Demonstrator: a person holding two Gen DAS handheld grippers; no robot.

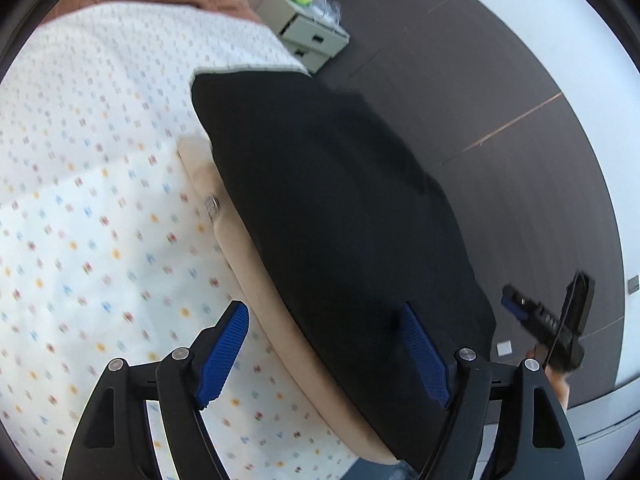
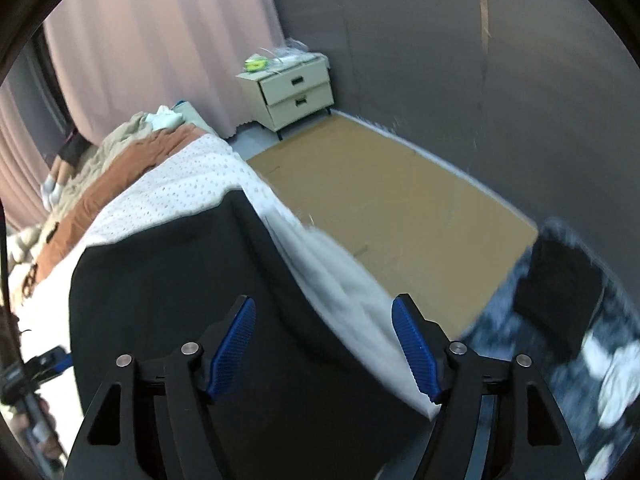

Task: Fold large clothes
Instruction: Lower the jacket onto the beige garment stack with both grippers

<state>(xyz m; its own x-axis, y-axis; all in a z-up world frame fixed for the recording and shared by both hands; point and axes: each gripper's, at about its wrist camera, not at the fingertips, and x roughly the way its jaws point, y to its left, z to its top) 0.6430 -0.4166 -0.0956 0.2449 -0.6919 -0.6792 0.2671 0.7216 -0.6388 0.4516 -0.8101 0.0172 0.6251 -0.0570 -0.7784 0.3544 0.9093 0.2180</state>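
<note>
While the black garment (image 1: 340,200) lies folded along the bed edge at frame centre, over a beige garment (image 1: 256,280), both the left gripper (image 1: 324,354) and right gripper (image 2: 324,350) are seen released, empty. The overhanging fold could be dragged floorward if snagged.

No text, label, brand or number can be read in either view. The sheet (image 1: 92,200) at nine o'clock carries only small coloured motifs, too blurred to tell as letters. The nightstand (image 2: 294,90) at twelve o'clock shows plain drawer fronts, with no writing on them.
</note>
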